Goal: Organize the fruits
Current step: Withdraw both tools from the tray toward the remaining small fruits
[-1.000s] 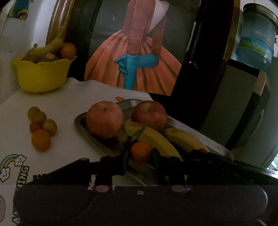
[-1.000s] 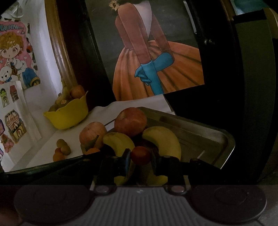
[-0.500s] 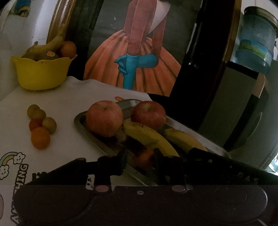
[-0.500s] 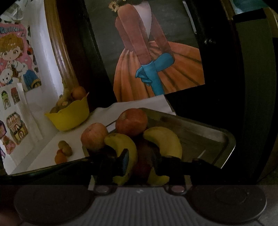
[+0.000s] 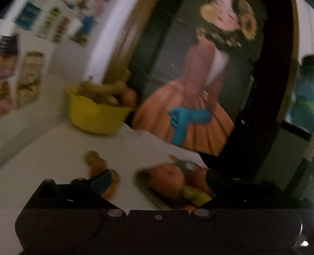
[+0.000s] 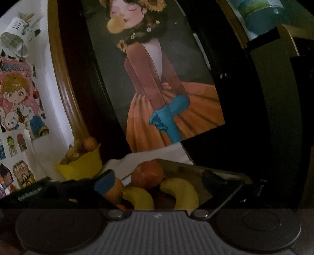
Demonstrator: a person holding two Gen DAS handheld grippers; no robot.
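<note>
In the left wrist view, which is blurred, my left gripper [image 5: 158,180] is opening wide, with nothing pressed between its fingers. Past it a metal tray [image 5: 146,189] holds a red apple [image 5: 166,176] and a banana [image 5: 196,196]. Small loose fruits [image 5: 94,158] lie on the white cloth to the left. My right gripper [image 6: 159,180] is also opening wide above the tray [image 6: 225,172], touching no fruit. Below it lie an apple [image 6: 147,174], two bananas [image 6: 180,194] and a small orange fruit [image 6: 120,207].
A yellow bowl [image 5: 96,115] [image 6: 80,166] with bananas and an orange stands at the back left. A large framed painting [image 6: 166,88] leans behind the table. The white wall [image 6: 17,98] on the left carries stickers. A water bottle [image 6: 259,17] stands at the upper right.
Both grippers were shut on small orange fruits over the tray; they let them go and now stand wide open. Both have lifted and drawn back, and the left view has swung left.
</note>
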